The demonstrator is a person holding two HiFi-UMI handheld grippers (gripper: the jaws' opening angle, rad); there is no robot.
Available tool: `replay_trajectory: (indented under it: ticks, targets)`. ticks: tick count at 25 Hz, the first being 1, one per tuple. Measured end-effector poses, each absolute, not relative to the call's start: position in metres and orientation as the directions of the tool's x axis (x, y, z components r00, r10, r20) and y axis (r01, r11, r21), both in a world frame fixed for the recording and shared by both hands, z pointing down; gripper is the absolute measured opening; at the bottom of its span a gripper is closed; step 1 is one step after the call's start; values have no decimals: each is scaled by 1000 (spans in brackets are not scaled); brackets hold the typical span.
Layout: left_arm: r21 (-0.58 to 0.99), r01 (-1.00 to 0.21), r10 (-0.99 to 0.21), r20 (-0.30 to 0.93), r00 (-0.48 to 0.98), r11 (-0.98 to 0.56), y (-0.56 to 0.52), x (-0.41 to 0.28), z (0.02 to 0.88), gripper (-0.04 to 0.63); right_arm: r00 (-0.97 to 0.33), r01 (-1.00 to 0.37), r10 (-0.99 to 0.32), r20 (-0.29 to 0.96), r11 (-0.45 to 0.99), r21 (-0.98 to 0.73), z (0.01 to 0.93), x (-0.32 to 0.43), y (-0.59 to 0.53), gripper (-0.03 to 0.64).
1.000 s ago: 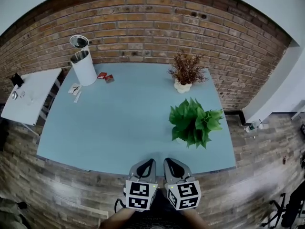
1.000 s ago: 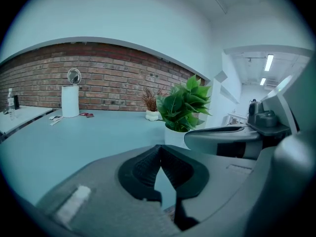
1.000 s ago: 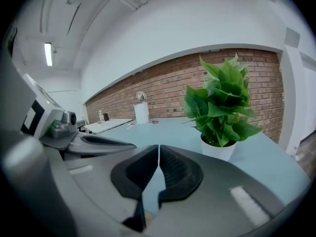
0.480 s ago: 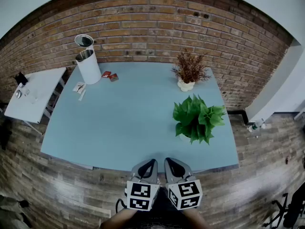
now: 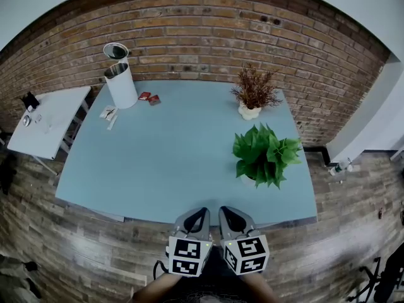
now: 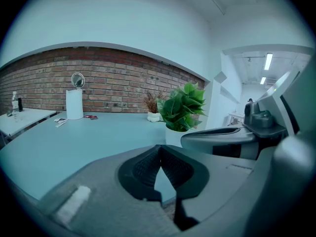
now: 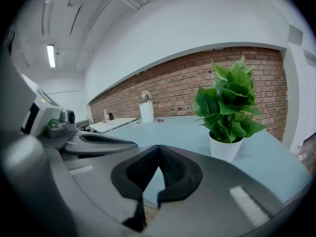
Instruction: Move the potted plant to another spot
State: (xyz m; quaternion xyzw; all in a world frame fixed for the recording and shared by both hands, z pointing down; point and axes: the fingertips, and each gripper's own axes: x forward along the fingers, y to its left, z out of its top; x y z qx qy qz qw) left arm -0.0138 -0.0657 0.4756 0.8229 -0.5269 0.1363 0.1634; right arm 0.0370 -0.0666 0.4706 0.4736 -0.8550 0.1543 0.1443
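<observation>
Left tongs (image 5: 199,214), right tongs (image 5: 225,212): both closed, empty, at 6 o'clock edge of desk (image 5: 164,163). Potted plant (image 5: 264,156) upright on desk, 2 o'clock of tongs, well apart. Awaiting pickup or already placed: undetermined. Any grip: low, on pot (image 7: 226,150).

Head view: high above the near edge of the table (image 5: 158,163), facing steeply down toward the brick wall (image 5: 189,36).
Left gripper view: low at that edge, facing across the tabletop, potted plant (image 6: 180,107) right of centre.
Right gripper view: low alongside, closer to the potted plant.
Shared: table, brick wall and potted plant in all three.
</observation>
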Motion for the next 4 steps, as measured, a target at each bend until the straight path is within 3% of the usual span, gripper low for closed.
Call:
replay_trajectory:
  ticks: [4]
  targets:
    - [125, -913, -825, 393, 406, -389, -66, -17, 475, 3, -510, -855, -763, 398, 501, -136, 473, 35, -66, 6]
